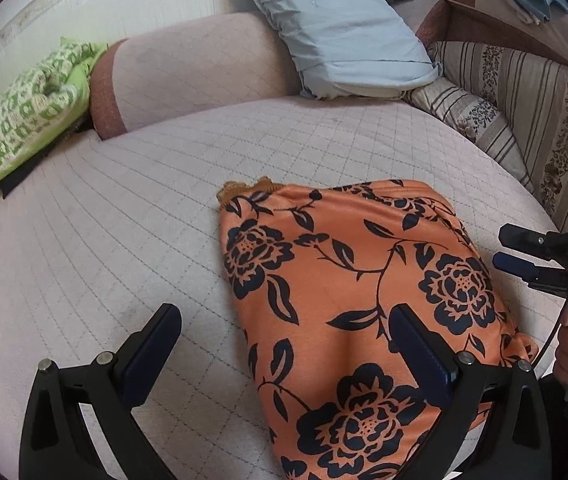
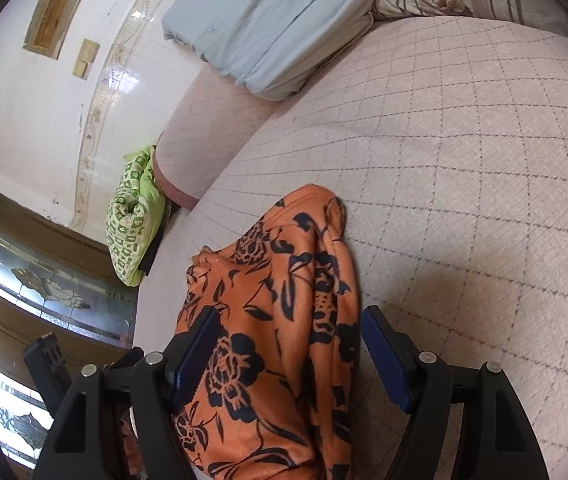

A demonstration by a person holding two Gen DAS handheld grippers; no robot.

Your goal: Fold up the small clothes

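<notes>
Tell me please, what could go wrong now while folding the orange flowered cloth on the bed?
1. Both the left gripper and right gripper are open, nothing gripped; closing now may pinch only one layer of the orange cloth.
2. Its far edge is already bunched, so the fold may come out uneven.

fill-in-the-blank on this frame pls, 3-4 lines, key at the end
1. The orange garment carries a dark ____ print.
2. It lies on a quilted bed cover stitched in a ____ pattern.
3. Both the left tongs and the right tongs stand ____, pinching nothing.
4. The pillow at the head of the bed is light ____.

Missing words: floral; diamond; open; blue
</notes>
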